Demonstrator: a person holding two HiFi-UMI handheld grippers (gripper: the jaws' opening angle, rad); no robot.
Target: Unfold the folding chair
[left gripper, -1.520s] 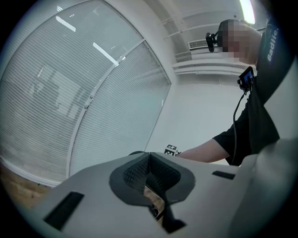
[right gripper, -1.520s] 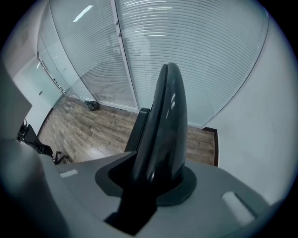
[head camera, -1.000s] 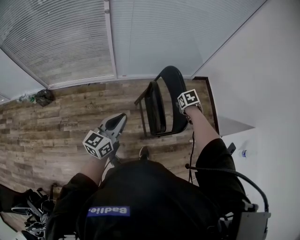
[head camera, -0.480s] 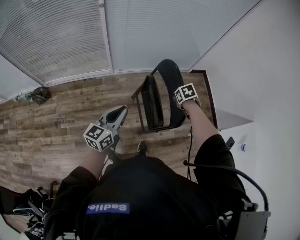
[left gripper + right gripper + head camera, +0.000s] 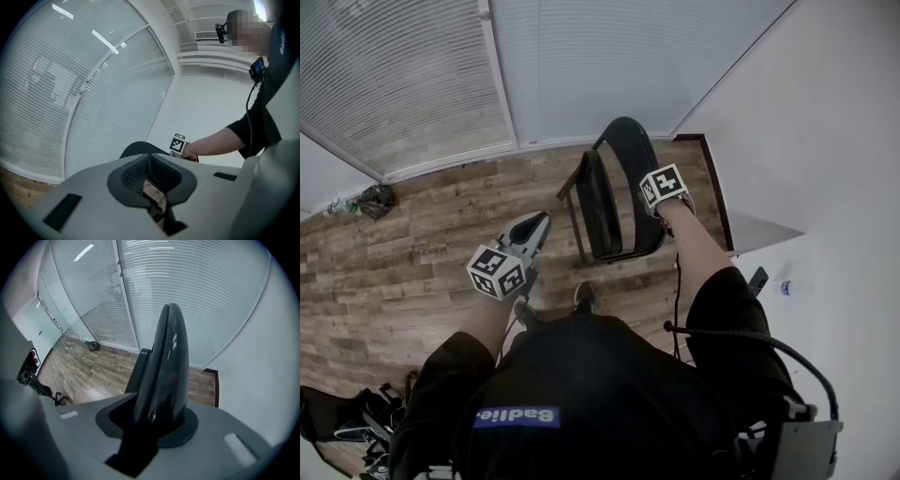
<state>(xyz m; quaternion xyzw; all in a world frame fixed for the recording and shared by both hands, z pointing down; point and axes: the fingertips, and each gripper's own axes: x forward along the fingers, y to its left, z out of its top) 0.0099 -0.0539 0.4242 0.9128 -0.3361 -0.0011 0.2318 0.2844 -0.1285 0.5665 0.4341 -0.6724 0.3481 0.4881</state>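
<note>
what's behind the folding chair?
Behind the chair there is a strip of wood floor, then white blinds, with a white wall to the right. The chair itself covers the floor and the foot of the blinds directly behind it.

A person wears a black short-sleeved top (image 5: 600,394) with a blue patch (image 5: 517,418) of white lettering across it. A thin black cable (image 5: 741,342) arcs over the right sleeve to a grey box (image 5: 802,450). The left claw (image 5: 534,225) and right claw (image 5: 154,423) are pale grey with dark ribbed pads. Each carries a white cube (image 5: 497,272) printed with black square markers. One dark shoe (image 5: 584,297) shows.
</note>
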